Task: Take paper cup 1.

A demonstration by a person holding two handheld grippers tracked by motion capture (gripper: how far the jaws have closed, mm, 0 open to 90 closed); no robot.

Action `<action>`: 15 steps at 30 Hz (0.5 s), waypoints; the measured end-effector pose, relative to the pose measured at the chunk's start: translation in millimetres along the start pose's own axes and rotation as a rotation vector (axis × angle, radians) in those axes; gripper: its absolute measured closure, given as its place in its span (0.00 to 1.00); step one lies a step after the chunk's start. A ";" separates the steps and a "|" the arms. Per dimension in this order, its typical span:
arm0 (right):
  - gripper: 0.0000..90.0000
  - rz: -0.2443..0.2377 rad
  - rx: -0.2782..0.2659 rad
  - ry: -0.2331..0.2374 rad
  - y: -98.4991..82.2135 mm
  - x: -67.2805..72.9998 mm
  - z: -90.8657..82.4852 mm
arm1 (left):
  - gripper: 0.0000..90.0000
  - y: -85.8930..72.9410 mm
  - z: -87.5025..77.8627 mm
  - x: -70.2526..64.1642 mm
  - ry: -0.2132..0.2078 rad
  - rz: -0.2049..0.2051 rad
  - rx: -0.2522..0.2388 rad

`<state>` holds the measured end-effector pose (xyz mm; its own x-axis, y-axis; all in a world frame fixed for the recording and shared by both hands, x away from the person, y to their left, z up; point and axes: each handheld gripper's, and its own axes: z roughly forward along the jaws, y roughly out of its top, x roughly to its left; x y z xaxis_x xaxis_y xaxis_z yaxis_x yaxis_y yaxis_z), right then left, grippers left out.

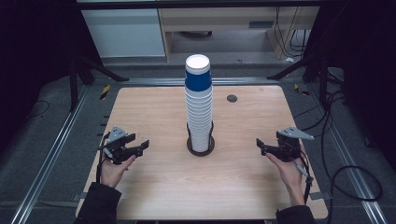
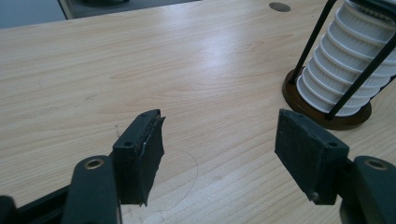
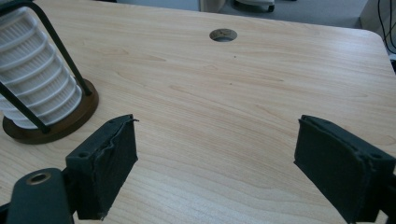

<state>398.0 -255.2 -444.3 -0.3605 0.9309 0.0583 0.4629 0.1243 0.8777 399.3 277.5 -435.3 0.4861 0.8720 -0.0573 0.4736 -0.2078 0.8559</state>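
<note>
Now left gripper (image 1: 140,144) and right gripper (image 1: 262,145) gape wide, empty, flanking the cup stack (image 1: 199,105).

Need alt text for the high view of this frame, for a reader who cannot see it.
A tall stack of cups, white with a blue one on top, stands in a dark round holder mid-table. The left claw and right claw rest open on either side, holding nothing.

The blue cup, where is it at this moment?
In the high view, the blue cup sits upside down on top of the white cup stack, at the table's centre, midway between both grippers.
</note>
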 end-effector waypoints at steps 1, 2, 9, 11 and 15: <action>0.14 0.000 -0.004 -0.002 0.5 -0.4 -0.8 | 0.37 -0.1 0.1 -0.4 0.003 0.005 0.005; 0.13 0.003 -0.007 0.008 1.8 -0.7 -1.8 | 0.37 -0.3 0.2 -0.8 0.000 0.005 0.007; 0.12 0.004 -0.051 0.039 10.6 2.3 -10.0 | 0.38 -2.3 3.2 -2.3 -0.011 0.012 0.019; 0.12 0.007 -0.064 0.051 14.7 3.5 -12.0 | 0.38 -2.5 3.9 -2.8 -0.010 0.013 0.018; 0.11 0.015 -0.100 0.074 25.4 8.0 -17.4 | 0.39 -2.3 3.8 -3.1 -0.012 0.016 0.010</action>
<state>392.8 -250.6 -413.2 -0.4151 0.9039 0.1036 0.3869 0.0723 0.9193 399.5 273.6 -439.1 0.5023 0.8633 -0.0492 0.4728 -0.2265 0.8515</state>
